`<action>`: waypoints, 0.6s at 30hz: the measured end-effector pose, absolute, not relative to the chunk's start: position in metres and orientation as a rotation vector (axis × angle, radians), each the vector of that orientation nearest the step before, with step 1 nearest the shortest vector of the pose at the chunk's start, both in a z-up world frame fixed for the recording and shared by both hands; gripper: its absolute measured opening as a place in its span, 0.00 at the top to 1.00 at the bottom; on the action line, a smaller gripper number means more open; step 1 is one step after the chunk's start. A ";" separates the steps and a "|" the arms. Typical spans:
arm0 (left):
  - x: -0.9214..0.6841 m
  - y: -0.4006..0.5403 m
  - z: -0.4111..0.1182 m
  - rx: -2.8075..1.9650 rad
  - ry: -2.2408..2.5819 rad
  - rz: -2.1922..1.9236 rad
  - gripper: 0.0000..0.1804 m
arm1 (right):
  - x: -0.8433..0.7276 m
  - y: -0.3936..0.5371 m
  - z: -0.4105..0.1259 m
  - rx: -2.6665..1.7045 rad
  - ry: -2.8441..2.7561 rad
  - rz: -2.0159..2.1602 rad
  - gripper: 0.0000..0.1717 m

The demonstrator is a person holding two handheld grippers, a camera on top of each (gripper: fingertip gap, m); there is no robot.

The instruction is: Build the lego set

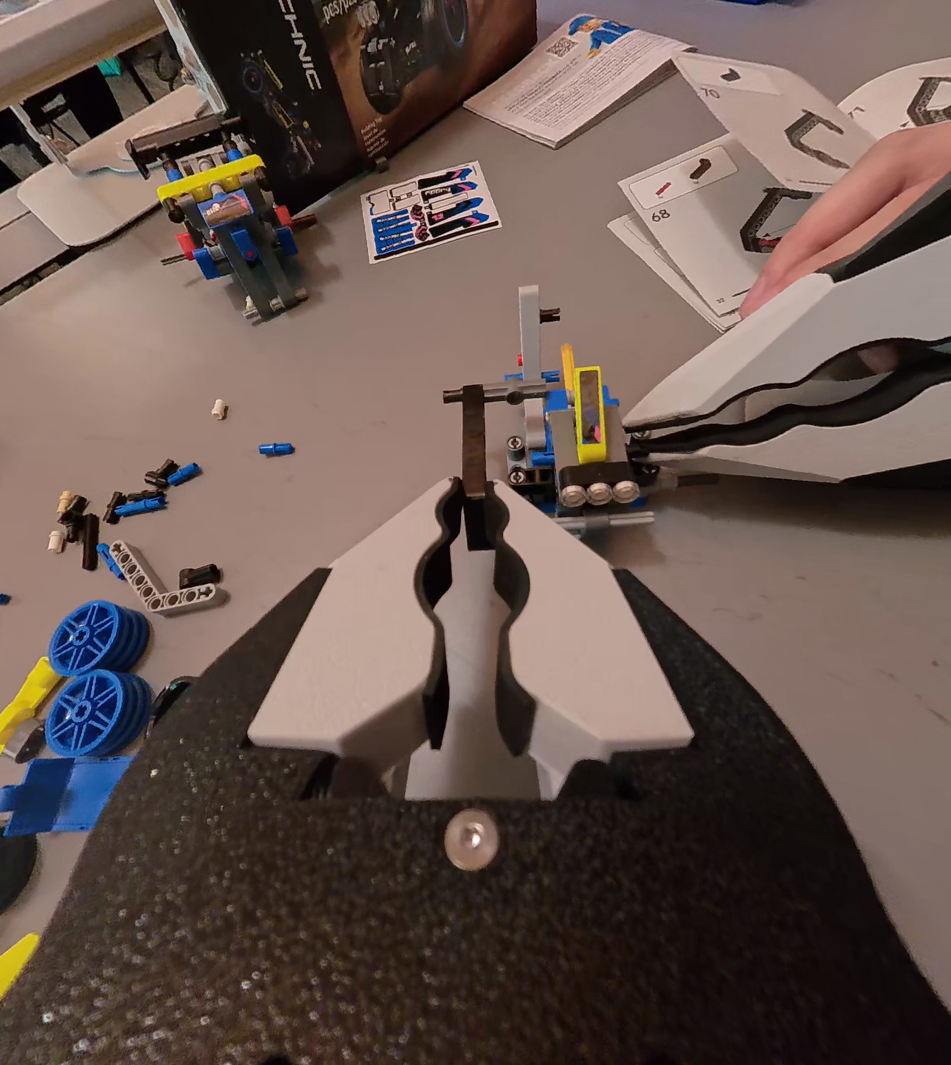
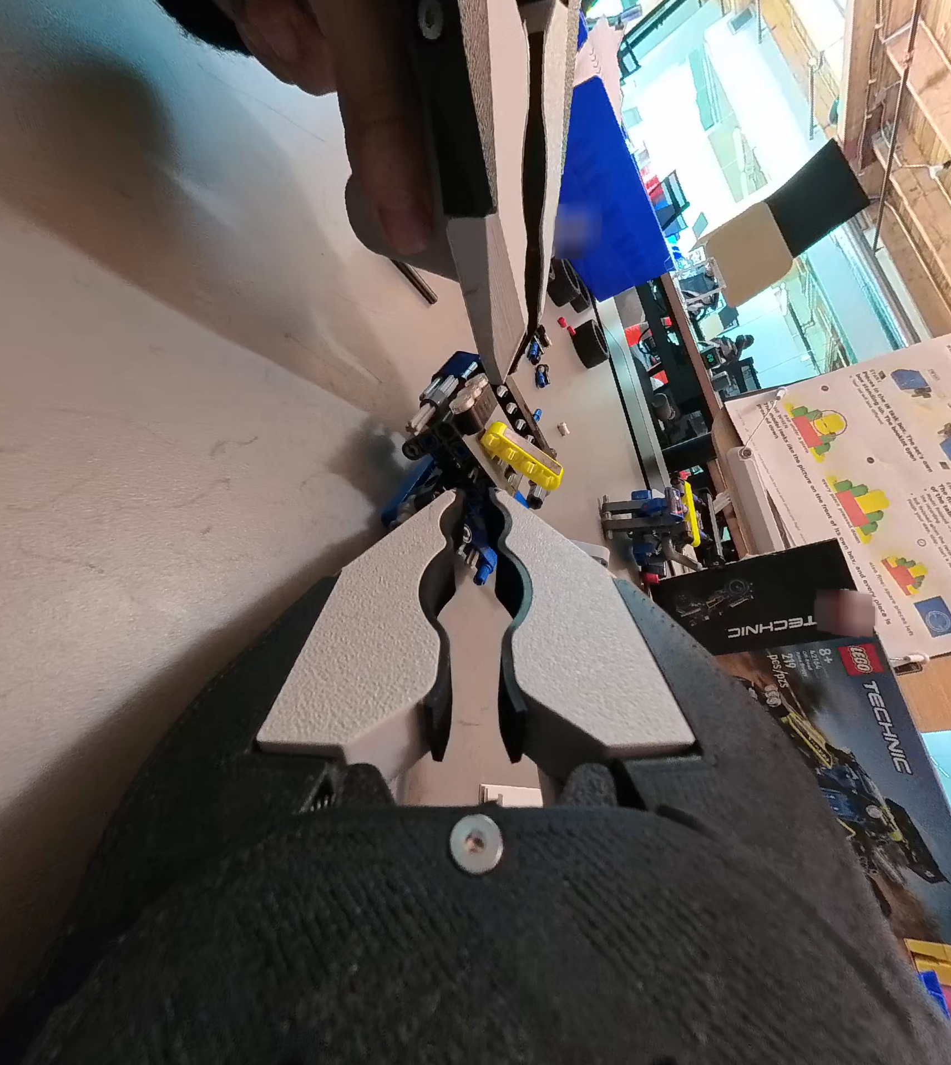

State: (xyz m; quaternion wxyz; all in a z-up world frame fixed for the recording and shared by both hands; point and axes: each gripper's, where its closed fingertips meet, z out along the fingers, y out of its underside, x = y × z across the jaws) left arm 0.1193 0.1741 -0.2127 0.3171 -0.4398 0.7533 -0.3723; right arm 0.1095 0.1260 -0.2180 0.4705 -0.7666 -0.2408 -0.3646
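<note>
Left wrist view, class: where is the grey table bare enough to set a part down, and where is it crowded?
Bare: the grey table right of the left gripper, below the small model; and the stretch between the sticker sheet and that model. Crowded: the left edge, with loose pins, blue wheels and yellow pieces.

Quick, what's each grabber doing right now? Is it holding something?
Left gripper: closed on a thin black beam.
Right gripper: closed on the blue and black brick model.
</note>
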 end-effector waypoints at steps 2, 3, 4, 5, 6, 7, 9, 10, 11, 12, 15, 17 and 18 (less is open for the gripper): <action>0.120 0.174 -0.213 -1.158 1.981 -0.977 0.98 | 0.109 0.126 -0.218 -1.877 -0.592 -0.896 0.97; 0.120 0.174 -0.213 -1.157 1.981 -0.976 0.98 | 0.109 0.126 -0.217 -1.876 -0.593 -0.898 0.97; 0.120 0.174 -0.213 -1.158 1.980 -0.974 0.98 | 0.109 0.126 -0.217 -1.875 -0.592 -0.899 0.97; 0.120 0.174 -0.214 -1.166 1.979 -0.970 0.98 | 0.110 0.126 -0.217 -1.874 -0.591 -0.899 0.97; 0.120 0.176 -0.214 -1.180 1.975 -0.962 0.98 | 0.110 0.125 -0.216 -1.872 -0.589 -0.901 0.97; 0.121 0.177 -0.215 -1.193 1.969 -0.958 0.98 | 0.110 0.125 -0.216 -1.870 -0.587 -0.901 0.97; 0.121 0.180 -0.215 -1.213 1.953 -0.968 0.98 | 0.110 0.125 -0.215 -1.867 -0.584 -0.904 0.97; 0.122 0.182 -0.215 -1.232 1.943 -0.966 0.98 | 0.110 0.125 -0.214 -1.865 -0.582 -0.912 0.97; 0.122 0.184 -0.216 -1.249 1.935 -0.964 0.98 | 0.111 0.125 -0.214 -1.863 -0.581 -0.915 0.97; 0.121 0.187 -0.218 -1.271 1.929 -0.960 0.98 | 0.110 0.125 -0.214 -1.862 -0.581 -0.911 0.97; 0.122 0.201 -0.221 -1.364 1.868 -0.947 0.98 | 0.110 0.125 -0.207 -1.828 -0.569 -0.926 0.98; 0.123 0.210 -0.222 -1.411 1.828 -0.938 0.98 | 0.110 0.124 -0.202 -1.804 -0.546 -0.916 0.99; 0.123 0.213 -0.223 -1.414 1.820 -0.937 0.98 | 0.110 0.123 -0.198 -1.786 -0.531 -0.919 1.00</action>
